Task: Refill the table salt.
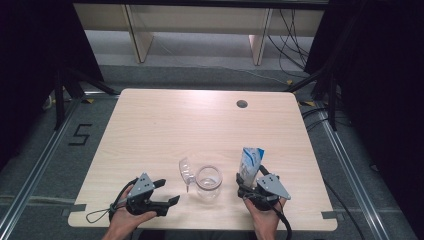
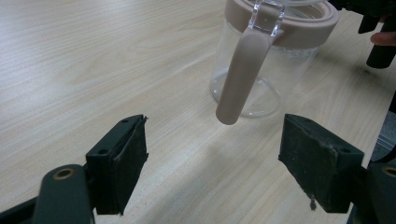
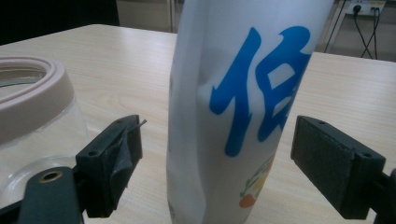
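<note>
Presently, the clear jar [image 1: 208, 182] stands near the front edge of the table [image 1: 165, 125], between the two tools. Seen from above, its lid [image 1: 185, 170] hangs open to the left. The left gripper view adds detail: a beige rim and a beige strap [image 2: 239, 77] hanging down the jar's side. The left tool [image 1: 167, 192] has its jaws apart, aimed at the jar, touching nothing. The white pouch [image 1: 249, 165] with blue lettering stands upright just right of the jar. The right tool [image 1: 248, 181] has its jaws apart, one on each side of the pouch; the right gripper view shows a gap at both pads, so no contact is confirmed.
</note>
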Demonstrator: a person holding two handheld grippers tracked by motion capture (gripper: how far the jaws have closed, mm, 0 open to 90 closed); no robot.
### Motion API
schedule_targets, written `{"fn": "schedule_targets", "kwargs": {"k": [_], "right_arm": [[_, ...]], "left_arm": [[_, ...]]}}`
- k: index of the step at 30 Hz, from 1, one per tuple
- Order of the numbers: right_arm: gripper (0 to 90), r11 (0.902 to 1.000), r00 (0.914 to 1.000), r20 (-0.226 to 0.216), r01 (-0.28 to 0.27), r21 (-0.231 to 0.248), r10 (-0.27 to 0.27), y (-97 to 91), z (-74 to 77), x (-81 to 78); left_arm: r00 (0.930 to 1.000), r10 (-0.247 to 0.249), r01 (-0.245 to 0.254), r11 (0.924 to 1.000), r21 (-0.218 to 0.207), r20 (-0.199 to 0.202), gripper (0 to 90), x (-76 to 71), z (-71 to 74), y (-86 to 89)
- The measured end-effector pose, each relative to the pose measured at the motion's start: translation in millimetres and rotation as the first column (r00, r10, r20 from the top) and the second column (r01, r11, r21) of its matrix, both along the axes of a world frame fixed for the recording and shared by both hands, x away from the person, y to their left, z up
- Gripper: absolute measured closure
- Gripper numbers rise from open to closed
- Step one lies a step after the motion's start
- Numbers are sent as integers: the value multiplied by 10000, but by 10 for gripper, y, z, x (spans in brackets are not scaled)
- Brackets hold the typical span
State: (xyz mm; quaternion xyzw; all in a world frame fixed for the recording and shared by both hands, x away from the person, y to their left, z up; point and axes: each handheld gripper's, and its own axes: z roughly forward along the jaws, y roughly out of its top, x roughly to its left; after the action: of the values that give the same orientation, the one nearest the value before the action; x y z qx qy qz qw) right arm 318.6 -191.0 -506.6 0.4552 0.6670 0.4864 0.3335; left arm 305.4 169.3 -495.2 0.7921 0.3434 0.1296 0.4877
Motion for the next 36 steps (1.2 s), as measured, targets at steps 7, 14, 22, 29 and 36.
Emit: {"fn": "schedule_targets", "kwargs": {"k": [7,14,22,29,36], "right_arm": [[188,9999,9998,199,32,-124,-29,29,-43,62],[201,9996,9997,17,256,145,-256,41,-80,76],[228,9994,9996,-11,271,217,-270,68,-101,108],[259,9997,9997,44,220,-47,-220,70,-106,159],[277,9989,9989,22,466,103,-466,77,-104,181]], "left_arm": [[10000,-53,54,10000,-68,11,226,-5,7,-6],[10000,-39,39,10000,-24,37,226,-22,13,-13],[9999,-149,150,9999,-54,80,227,-26,12,-21],[9999,-114,114,9999,-55,75,227,-37,12,-20],[9998,-122,123,9999,-116,129,227,-42,5,-13]]}}
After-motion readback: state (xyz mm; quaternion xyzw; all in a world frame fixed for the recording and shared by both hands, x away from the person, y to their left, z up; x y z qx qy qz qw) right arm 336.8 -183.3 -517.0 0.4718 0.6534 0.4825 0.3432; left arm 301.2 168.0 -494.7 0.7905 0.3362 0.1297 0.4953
